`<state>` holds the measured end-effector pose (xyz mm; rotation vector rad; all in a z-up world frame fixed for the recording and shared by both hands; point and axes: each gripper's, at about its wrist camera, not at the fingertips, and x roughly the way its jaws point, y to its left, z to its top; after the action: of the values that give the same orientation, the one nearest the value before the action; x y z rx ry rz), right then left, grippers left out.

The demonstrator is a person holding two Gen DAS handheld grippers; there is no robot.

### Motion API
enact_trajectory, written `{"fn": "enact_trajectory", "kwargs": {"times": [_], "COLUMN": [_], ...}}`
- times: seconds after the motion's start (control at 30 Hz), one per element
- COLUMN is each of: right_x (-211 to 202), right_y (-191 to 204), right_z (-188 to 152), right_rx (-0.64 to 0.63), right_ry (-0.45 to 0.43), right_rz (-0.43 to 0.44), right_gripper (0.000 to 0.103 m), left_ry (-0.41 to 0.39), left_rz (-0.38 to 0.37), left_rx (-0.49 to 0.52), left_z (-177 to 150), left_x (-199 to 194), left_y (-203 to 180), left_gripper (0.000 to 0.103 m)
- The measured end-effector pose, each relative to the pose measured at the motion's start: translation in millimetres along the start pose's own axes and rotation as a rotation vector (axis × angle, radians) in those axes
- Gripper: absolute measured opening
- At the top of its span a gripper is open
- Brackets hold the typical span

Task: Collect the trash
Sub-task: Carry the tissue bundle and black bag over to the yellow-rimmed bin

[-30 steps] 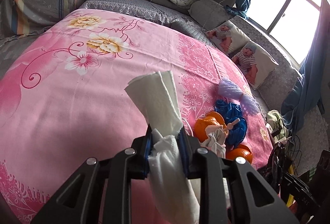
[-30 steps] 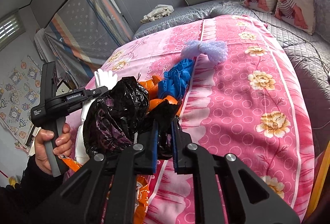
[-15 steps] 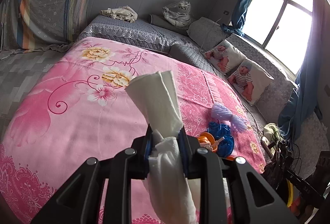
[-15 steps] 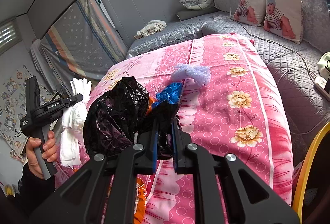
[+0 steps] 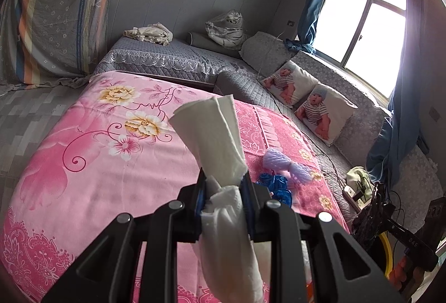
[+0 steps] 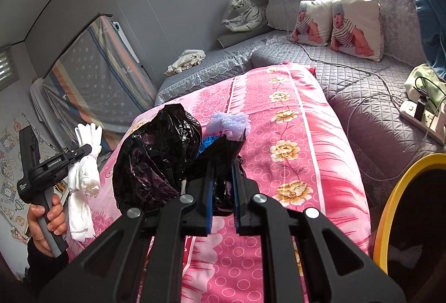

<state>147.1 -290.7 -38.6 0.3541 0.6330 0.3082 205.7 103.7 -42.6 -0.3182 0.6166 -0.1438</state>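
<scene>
Above the pink floral bedspread [image 5: 92, 169], the left gripper [image 5: 223, 180] is clenched on a crumpled white paper towel [image 5: 214, 135], while the right gripper [image 6: 223, 163] is clamped on a crinkled black plastic bag [image 6: 159, 152], beside a yellow-rimmed bin [image 6: 401, 185] at right.

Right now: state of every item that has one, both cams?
left gripper: shut on white tissue, lifted off the bed
white tissue: crumpled, pinched between the fingers
right gripper: shut on black plastic bag
black plastic bag: crumpled, held above the pink bedspread
blue bag: loose on bedspread
purple mesh puff: loose on bedspread
</scene>
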Motion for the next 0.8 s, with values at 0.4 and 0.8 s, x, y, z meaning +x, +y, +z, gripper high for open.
{"fn": "enact_trajectory", "kwargs": {"times": [0.4, 0.8], "right_x": [-51.6, -105.7], "right_y": [-65.0, -122.2], "right_z": [10.2, 10.6], "right_rx": [0.132, 0.213], "right_ry": [-0.125, -0.218], "right_rz": [-0.104, -0.228], "right_gripper": [0.01, 0.01], "left_ry": [-0.01, 0.035], "left_rz": [-0.089, -0.235], "left_rx": [0.109, 0.227], "left_z": [12.3, 5.8], "left_x": [-3.5, 18.0], "left_y": [-71.4, -163.7], "left_gripper": [0.021, 0.021]}}
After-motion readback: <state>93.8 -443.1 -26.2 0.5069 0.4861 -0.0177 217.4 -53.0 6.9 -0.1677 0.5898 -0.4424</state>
